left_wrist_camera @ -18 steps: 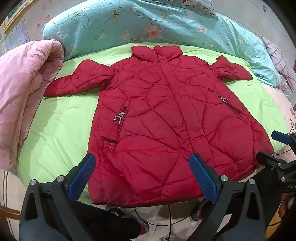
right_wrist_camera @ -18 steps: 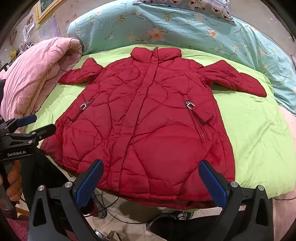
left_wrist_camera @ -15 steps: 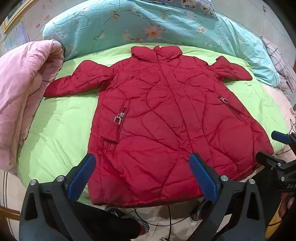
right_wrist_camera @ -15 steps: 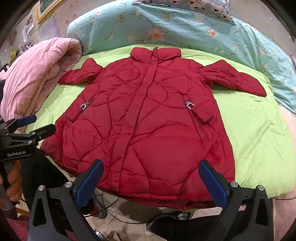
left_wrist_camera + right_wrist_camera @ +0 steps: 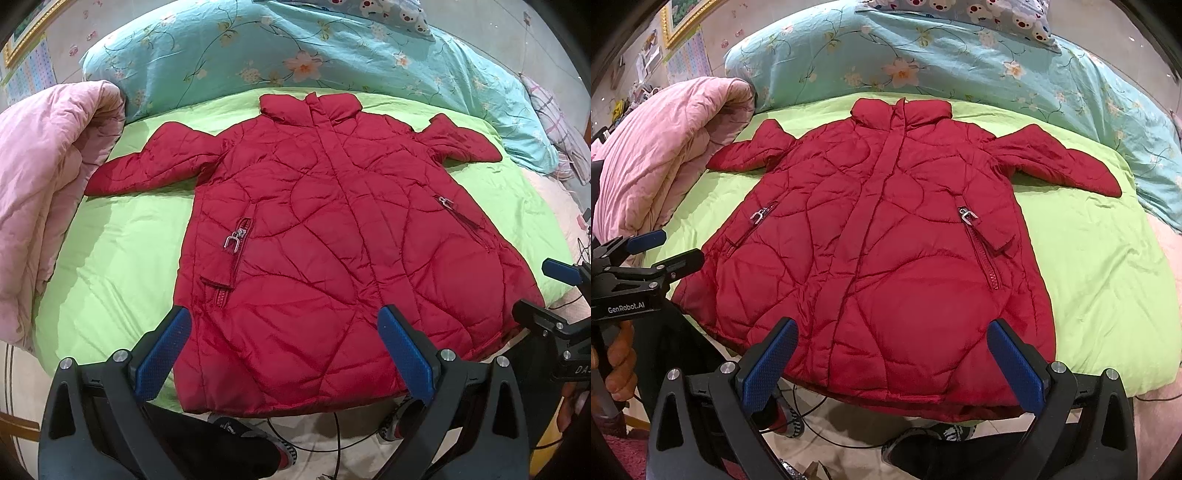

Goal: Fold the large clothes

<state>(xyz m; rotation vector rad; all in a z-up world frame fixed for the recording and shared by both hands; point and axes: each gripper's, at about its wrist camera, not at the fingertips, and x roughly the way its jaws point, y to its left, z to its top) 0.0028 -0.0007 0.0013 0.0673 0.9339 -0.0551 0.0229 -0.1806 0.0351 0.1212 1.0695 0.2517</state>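
While the bed's lime-green cotton sheet (image 5: pixel 122 236) fills most of both views, a turquoise floral duvet (image 5: pixel 258 55) is heaped along its far side and a bunched pale-pink quilted comforter (image 5: pixel 40 177) is piled at its left edge. Spread flat on the sheet, front side up, lies the large red quilted puffer coat (image 5: pixel 325 236): collar toward the turquoise duvet, hem hanging slightly over the near edge of the bed, both sleeves stretched out sideways. Its left-hand sleeve ends just beside the pink comforter. Each front pocket has a zipper with a small silver metal pull (image 5: pixel 232 242).

Both hand-held tools hover above the hem, apart from the fabric. The left gripper (image 5: pixel 282 354), black-framed with blue pads, has its jaws spread as wide as they go and nothing between them. The right gripper (image 5: pixel 892 363), of the same build, is likewise spread fully and holds nothing. In the right wrist view a hand (image 5: pixel 618 360) grasps the other tool's handle at the left edge. Thin black cables (image 5: pixel 827 432) trail over the pale floor below the hem.
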